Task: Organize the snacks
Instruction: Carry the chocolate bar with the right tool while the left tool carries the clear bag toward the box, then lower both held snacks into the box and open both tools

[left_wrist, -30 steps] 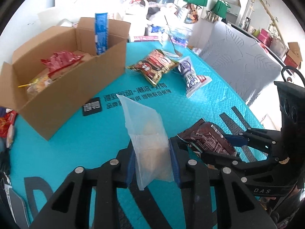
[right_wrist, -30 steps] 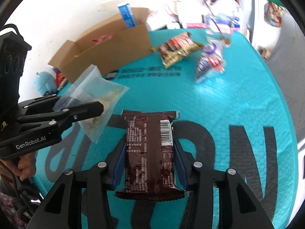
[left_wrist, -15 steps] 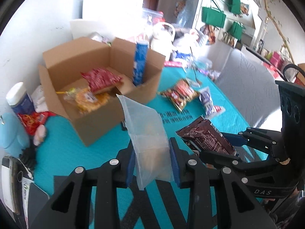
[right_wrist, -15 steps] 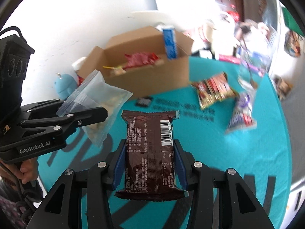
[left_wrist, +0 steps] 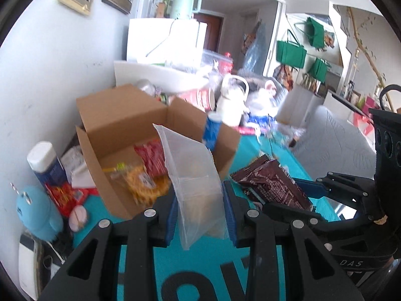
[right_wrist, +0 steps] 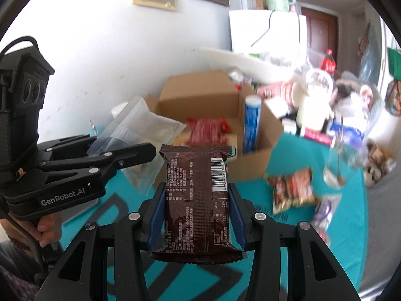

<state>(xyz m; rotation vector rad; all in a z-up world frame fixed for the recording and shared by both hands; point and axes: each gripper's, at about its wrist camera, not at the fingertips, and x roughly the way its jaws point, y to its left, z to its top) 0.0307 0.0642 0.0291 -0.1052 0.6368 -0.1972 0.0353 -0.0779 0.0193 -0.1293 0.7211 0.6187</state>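
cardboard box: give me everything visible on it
The box is plain brown corrugated cardboard, open-topped, flaps standing up or splayed outward. It sits upright on the teal mat near the white wall, ahead of both grippers, and neither touches it. Inside lie a red packet and a yellow snack bag, with a blue tube upright in its right corner. Clutter crowds its far and left sides. Both views are motion-blurred, so any print or tape is unreadable.
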